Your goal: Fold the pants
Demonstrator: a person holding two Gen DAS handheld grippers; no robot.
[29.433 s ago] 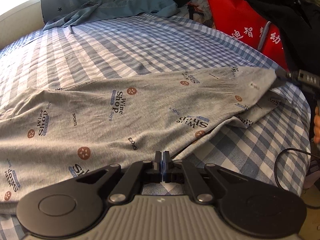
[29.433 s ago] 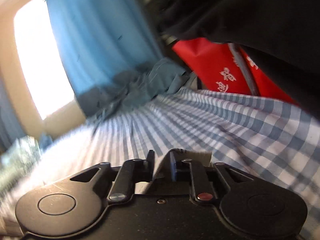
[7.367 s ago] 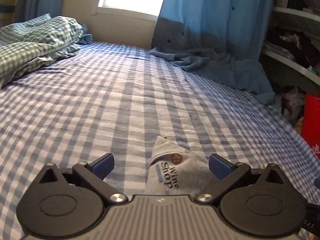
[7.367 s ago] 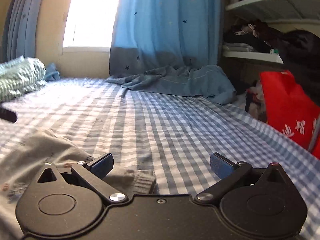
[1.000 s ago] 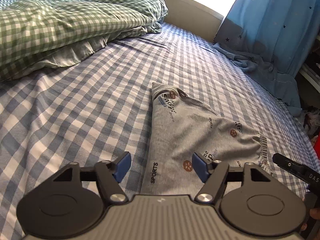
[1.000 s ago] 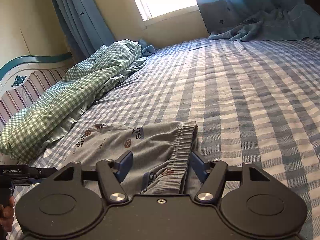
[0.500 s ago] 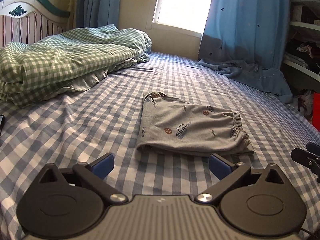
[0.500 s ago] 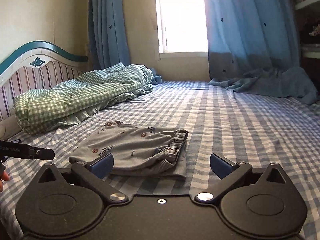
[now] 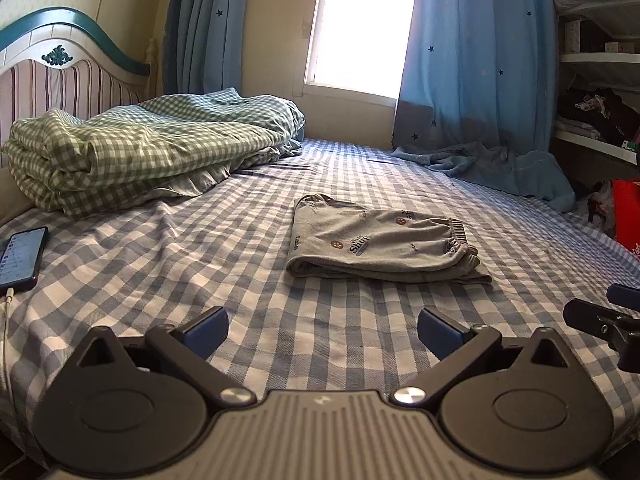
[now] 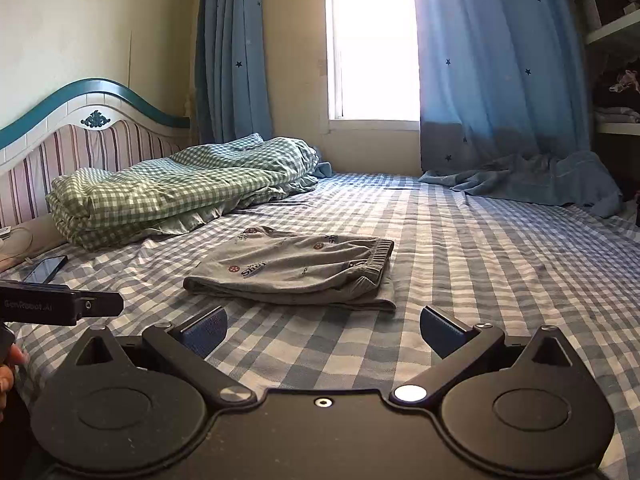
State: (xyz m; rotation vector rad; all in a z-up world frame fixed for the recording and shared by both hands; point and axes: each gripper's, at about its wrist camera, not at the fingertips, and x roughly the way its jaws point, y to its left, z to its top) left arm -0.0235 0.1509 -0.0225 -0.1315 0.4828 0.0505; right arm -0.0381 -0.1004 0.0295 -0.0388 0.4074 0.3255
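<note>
The grey printed pants [image 9: 380, 242] lie folded in a flat rectangle on the blue checked bed sheet [image 9: 160, 264], with the waistband at the right end. They also show in the right wrist view [image 10: 296, 270]. My left gripper [image 9: 322, 330] is open and empty, held back from the pants' near edge. My right gripper [image 10: 323, 328] is open and empty, also short of the pants. The right gripper's tip shows at the right edge of the left wrist view [image 9: 608, 316].
A folded green checked duvet [image 9: 148, 152] lies at the left by the striped headboard [image 10: 80, 136]. A phone [image 9: 22, 256] with a cable lies at the left. A blue curtain [image 9: 480, 80] pools on the far side. Shelves and a red bag [image 9: 626, 216] stand at the right.
Both grippers have drawn back and up from the folded pants, which now look smaller and farther away. The pants have not moved. Both grippers stay open.
</note>
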